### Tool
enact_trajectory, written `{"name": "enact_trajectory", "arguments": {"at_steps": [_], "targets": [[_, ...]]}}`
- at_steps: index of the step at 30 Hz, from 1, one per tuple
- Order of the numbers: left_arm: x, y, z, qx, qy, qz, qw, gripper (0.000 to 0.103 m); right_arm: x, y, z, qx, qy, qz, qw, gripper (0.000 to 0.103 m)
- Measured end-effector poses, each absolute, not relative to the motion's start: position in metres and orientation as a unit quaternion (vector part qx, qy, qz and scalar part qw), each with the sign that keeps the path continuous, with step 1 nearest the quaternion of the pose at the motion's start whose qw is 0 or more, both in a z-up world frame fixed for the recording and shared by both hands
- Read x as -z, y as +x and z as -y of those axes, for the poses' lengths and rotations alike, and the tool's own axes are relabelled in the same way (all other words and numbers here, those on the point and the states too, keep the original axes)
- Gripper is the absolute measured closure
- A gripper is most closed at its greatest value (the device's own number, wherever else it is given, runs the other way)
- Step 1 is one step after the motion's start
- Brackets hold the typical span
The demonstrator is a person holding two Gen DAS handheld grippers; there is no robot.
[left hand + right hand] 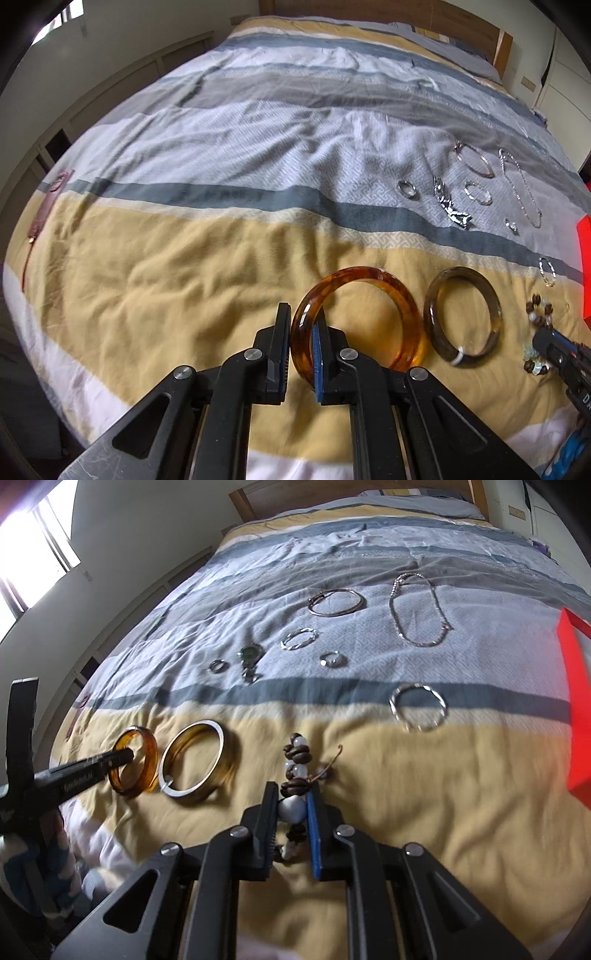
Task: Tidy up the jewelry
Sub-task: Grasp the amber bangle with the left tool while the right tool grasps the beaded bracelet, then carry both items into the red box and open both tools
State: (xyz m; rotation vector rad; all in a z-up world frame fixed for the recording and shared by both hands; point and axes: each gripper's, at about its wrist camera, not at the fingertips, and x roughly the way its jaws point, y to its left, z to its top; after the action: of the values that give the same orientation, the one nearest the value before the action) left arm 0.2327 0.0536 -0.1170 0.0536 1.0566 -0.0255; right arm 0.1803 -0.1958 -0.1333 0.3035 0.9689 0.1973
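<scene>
Left tongs [302, 325] pinch the near rim of the amber bangle [369, 280], one finger inside the ring, one outside. Bangle sits on the yellow stripe of the bed [166, 266], w/ a grey-brown bangle [461, 317] just beside it on the right, apart or barely touching – can't tell.

Right tongs [293, 801] are pinching the bead bracelet [295, 753] – dark brown + pale beads, a big pale bead caught btwn the pads, rest of the strand trailing fwd on the yellow stripe.

Farther up, on the pale grey stripe: small ring [218, 665], keyring-like charm [251, 657], twisted silver bangle [299, 638], thin hoop bangle [336, 602], chain [417, 609], another ring [332, 659]. One more silver bangle [418, 707] lies on the dark stripe. Red box [576, 709] at the right edge.
</scene>
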Motion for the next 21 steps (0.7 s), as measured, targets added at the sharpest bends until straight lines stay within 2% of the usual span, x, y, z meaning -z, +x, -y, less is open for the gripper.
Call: {"name": "enact_trajectory", "arguments": {"at_steps": [11, 21], "targets": [[0.075, 0.192, -0.045, 0.025, 0.032, -0.475, 0.879, 0.093, 0.091, 0.122, 0.215, -0.093, 0.166, -0.418, 0.889, 0.089], [0.05, 0.176, 0.039, 0.111, 0.043, -0.462, 0.879, 0.093, 0.061, 0.077, 0.278, -0.049, 0.186, -0.372, 0.908, 0.089]]}}
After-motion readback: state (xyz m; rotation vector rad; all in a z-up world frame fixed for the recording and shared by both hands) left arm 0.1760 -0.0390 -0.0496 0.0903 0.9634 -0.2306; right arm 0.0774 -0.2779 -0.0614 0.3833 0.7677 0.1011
